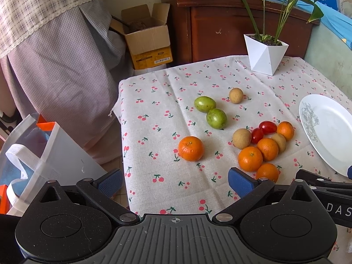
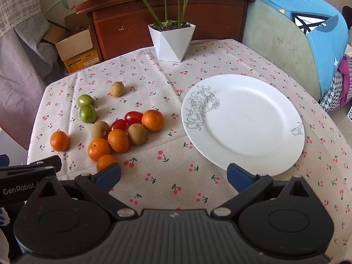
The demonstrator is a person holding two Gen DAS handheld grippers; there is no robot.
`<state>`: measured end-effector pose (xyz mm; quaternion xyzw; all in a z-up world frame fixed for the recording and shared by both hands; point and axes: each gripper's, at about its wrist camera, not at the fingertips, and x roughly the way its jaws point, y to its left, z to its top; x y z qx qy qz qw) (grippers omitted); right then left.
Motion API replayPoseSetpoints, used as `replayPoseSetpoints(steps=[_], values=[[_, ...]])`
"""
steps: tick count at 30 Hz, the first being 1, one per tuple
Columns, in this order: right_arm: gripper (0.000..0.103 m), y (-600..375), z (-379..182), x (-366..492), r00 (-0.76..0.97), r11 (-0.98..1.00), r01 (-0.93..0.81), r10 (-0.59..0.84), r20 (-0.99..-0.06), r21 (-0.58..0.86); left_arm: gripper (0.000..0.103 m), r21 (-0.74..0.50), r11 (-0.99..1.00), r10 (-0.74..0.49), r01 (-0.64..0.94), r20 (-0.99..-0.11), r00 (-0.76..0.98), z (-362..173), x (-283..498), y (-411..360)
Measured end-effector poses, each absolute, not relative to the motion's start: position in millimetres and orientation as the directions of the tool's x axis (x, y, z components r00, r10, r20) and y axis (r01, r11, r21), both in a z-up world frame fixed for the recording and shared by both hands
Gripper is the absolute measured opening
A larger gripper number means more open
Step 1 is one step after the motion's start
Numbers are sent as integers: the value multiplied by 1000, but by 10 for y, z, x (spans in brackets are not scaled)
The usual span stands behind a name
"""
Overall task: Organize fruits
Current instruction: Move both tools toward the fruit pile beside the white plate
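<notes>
1. Right wrist view: we see the fruits lying on the cherry-print tablecloth [image 2: 176, 176], left of the white plate [image 2: 242, 118]; a lone orange [image 2: 59, 140] sits apart from the cluster of oranges [image 2: 118, 140].
2. We hold our right gripper [image 2: 173, 176] spread wide, grasping nothing.
3. Our left gripper [image 1: 175, 181] is likewise released, above the near cloth edge.
4. A potted plant [image 2: 171, 41] stands behind.

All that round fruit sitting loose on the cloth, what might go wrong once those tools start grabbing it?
The clustered oranges and cherry tomatoes touch, so taking one may nudge the others rolling. The lone orange sits toward the table's left edge and might roll off. Squeezing a soft tomato could crush it.
</notes>
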<state>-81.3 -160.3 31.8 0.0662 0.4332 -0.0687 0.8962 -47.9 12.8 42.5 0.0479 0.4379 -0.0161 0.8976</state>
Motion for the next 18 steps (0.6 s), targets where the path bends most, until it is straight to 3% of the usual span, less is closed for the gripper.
replayPoseSetpoints(steps=[8, 18], values=[[100, -1843, 352, -930, 669, 969, 146, 49, -742, 197, 102, -13, 1000, -16, 9, -789, 615, 455, -409, 407], [79, -1823, 255, -1016, 691, 938, 49, 216, -690, 343, 101, -10, 999, 15, -36, -774, 633, 381, -370, 544]])
